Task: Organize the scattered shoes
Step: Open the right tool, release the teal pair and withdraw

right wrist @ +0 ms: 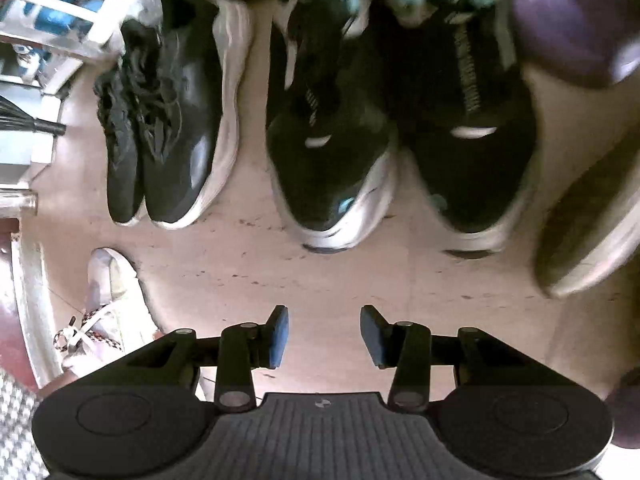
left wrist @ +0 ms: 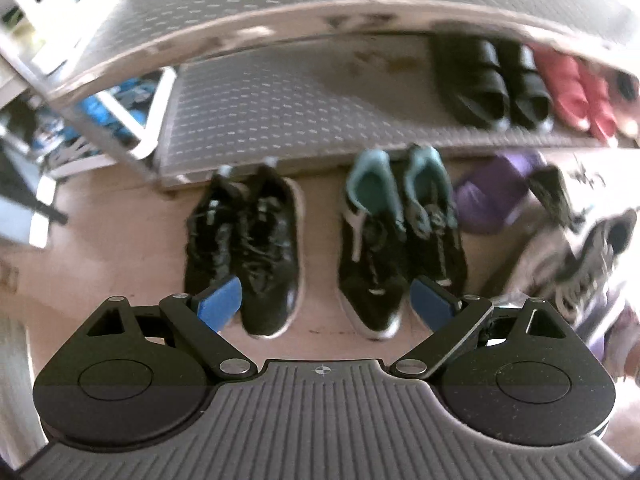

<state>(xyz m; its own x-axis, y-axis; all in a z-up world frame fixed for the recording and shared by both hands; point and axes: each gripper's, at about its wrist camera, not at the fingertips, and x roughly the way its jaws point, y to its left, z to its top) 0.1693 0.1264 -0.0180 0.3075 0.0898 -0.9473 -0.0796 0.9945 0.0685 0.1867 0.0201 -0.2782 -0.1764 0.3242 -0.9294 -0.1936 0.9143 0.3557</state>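
A: What does the left wrist view show?

B: The left gripper [left wrist: 326, 300] points down at a pale floor [left wrist: 120, 248]; its blue pads [left wrist: 222, 298] stand wide apart with nothing between them; a black pair [left wrist: 244, 248] of trainers lies side by side at 11 o'clock from the gripper, toes toward the camera; a teal-lined pair [left wrist: 400, 236] lies at 1 o'clock, also side by side; both pairs sit just in front of a metal shoe rack [left wrist: 280, 96]

A: Anything on the rack?

B: On its lower shelf, toward 1 o'clock, black sandals [left wrist: 496, 84] stand beside red shoes [left wrist: 576, 92]; a purple shoe [left wrist: 492, 196] lies on the floor at 2 o'clock, and a blurred grey trainer [left wrist: 592, 260] is at 3 o'clock

A: And the right wrist view?

B: The right gripper [right wrist: 324, 334] also points down at bare floor; its jaws are partly open and empty, no pad touching anything; the black pair [right wrist: 160, 120] lies at 11 o'clock, the teal-lined pair [right wrist: 400, 128] at 12 to 1 o'clock, toes toward the camera; the purple shoe [right wrist: 576, 28] is at 2 o'clock; a tilted sole [right wrist: 592, 220] shows at 3 o'clock; a white laced shoe [right wrist: 108, 300] sits at 9 o'clock, just beside the gripper body
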